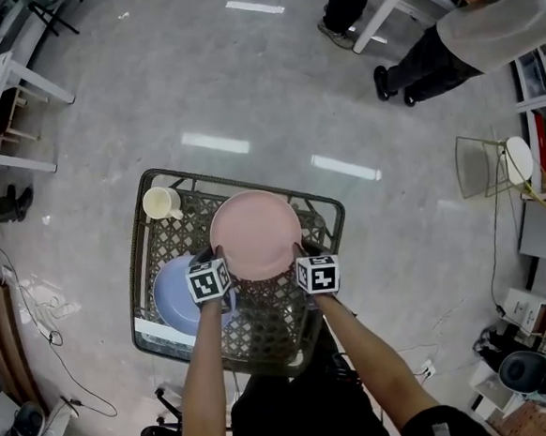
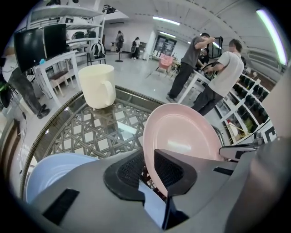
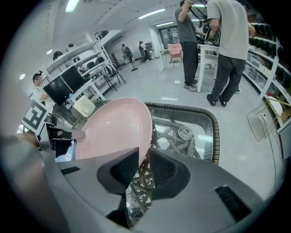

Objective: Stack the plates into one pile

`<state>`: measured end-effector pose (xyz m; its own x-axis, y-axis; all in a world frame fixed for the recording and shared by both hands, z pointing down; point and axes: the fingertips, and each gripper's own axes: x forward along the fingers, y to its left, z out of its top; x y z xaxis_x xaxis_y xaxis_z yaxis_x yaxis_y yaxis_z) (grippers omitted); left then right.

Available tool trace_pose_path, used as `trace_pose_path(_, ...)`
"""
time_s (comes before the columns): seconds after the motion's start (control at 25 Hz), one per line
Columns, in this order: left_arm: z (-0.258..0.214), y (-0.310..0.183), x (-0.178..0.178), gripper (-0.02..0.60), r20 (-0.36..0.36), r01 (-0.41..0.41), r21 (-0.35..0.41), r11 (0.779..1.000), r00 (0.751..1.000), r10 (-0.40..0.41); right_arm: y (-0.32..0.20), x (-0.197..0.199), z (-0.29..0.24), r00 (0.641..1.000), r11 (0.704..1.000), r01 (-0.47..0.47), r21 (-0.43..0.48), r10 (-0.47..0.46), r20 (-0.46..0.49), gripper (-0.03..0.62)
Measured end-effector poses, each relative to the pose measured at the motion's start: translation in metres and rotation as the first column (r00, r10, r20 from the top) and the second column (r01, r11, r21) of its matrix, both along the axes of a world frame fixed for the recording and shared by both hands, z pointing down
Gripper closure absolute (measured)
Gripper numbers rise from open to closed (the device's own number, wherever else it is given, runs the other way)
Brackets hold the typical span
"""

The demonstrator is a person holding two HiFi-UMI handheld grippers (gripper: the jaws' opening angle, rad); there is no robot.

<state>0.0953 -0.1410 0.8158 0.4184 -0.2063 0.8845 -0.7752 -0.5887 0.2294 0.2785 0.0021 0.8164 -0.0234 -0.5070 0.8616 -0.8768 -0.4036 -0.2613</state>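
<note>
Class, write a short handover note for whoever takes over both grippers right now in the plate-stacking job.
Left gripper: jaws shut on the rim of the pink plate.
Right gripper: jaws shut on its opposite rim.
The pink plate is held tilted above the table; the blue plate lies on it, at the left.
Done: pink plate lifted.
To do: set it on the blue plate, release.

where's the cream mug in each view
Head view: cream ceramic mug, upper left of centre.
Left gripper view: mug upper left, upright.
Right gripper view: mug small, left of centre.
Shared landmark: round pink plate, right of the mug in every view.
</note>
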Motion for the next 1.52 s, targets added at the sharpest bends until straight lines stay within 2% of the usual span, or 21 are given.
trace_pose_path(0.16, 0.001, -0.005, -0.002, 0.535, 0.014, 0.017, 0.009, 1.000, 1.000, -0.017, -0.004, 0.001, 0.001, 1.000, 1.000, -0.003, 0.000, 0.003, 0.007, 0.533)
trace_pose_path(0.76, -0.011, 0.008, 0.010, 0.543, -0.047, -0.008, 0.018, 1.000, 0.999, 0.009, 0.009, 0.013, -0.006, 0.999, 1.000, -0.026, -0.017, 0.025, -0.021, 0.545)
trace_pose_path(1.2, -0.054, 0.035, 0.012, 0.545, -0.112, 0.063, 0.033, 0.997, 0.992, -0.059, 0.028, 0.022, -0.050, 0.998, 1.000, -0.025, 0.008, 0.025, -0.056, 0.551)
trace_pose_path(1.52, -0.097, 0.041, -0.024, 0.546, -0.177, 0.158, 0.076, 0.984, 0.974, -0.143, 0.018, -0.003, -0.082, 0.995, 0.997, 0.061, 0.043, -0.057, -0.083, 0.551)
